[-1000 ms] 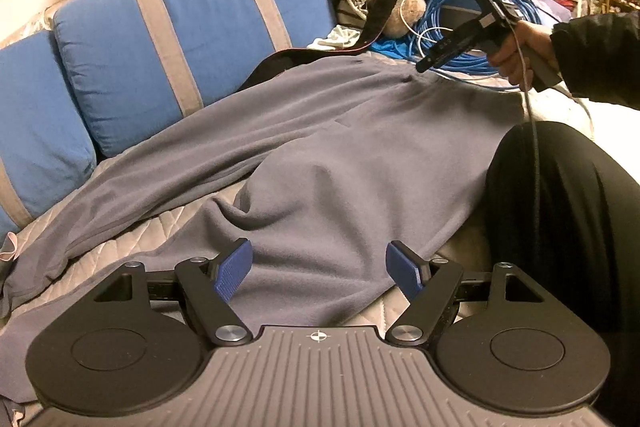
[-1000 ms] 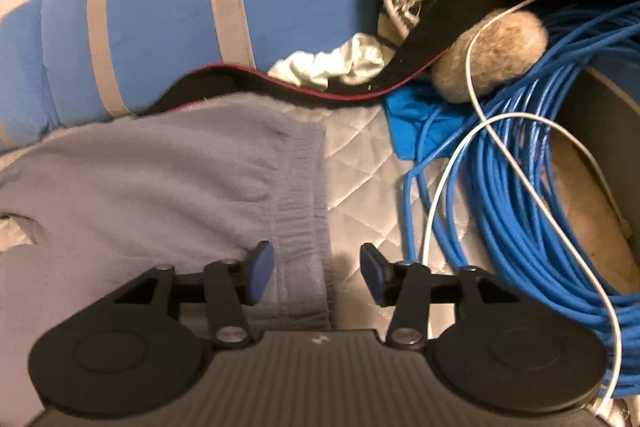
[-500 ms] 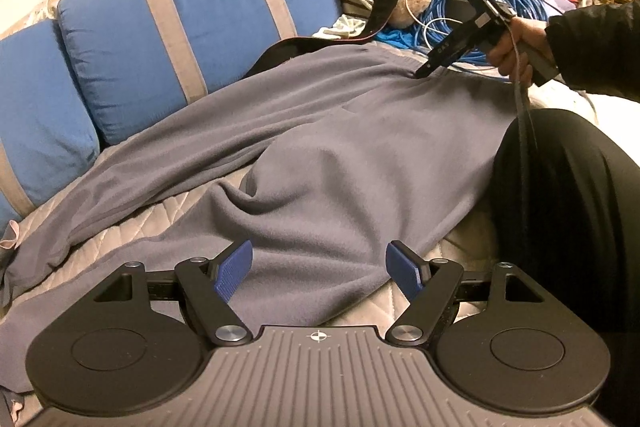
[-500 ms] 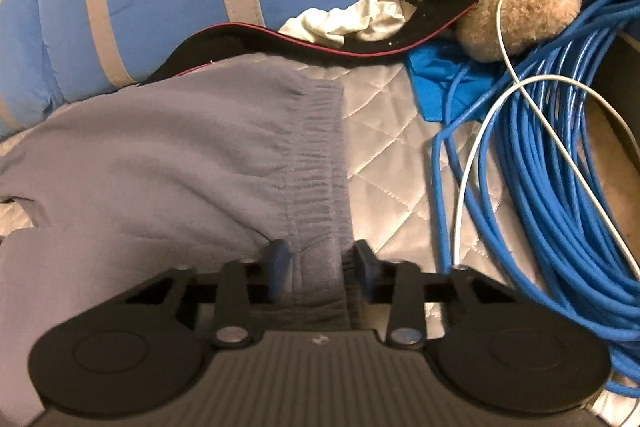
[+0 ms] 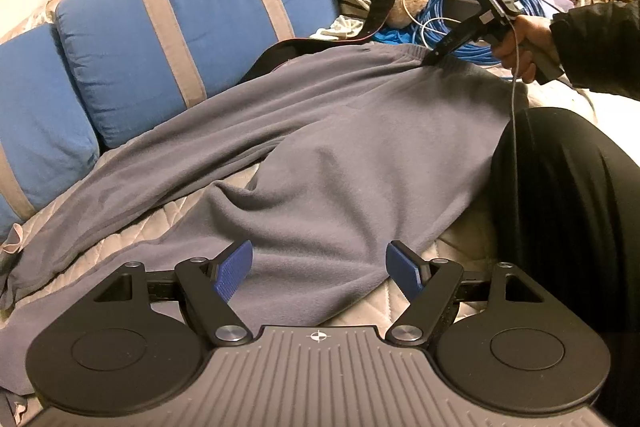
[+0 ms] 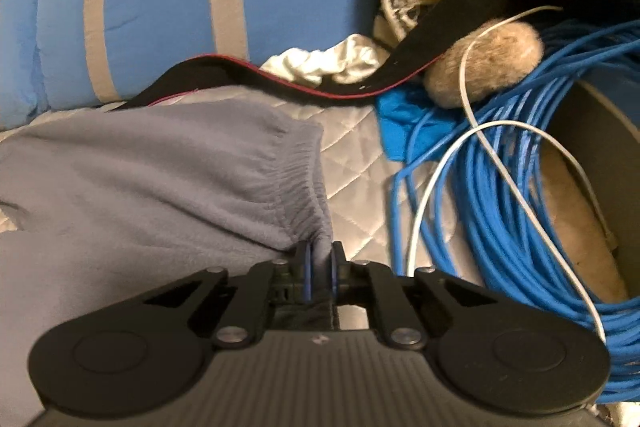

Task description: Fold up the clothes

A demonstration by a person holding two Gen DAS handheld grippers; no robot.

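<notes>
grey trousers point(image 5: 328, 163): your right gripper point(image 6: 319, 273) pinches the waistband to lift it; your left gripper point(image 5: 319, 269) hovers, jaws wide.

To your right gripper's point(image 6: 319, 273) right, a blue cable coil point(image 6: 516, 211) and a white cord point(image 6: 436, 187) crowd the quilt point(image 6: 356, 163); only a narrow bare strip lies between. Blue cushions point(image 5: 192, 39) wall the far side. Your knee point(image 5: 560, 211) blocks the near right. Quilt lies bare between the trouser point(image 5: 320, 163) legs.
</notes>
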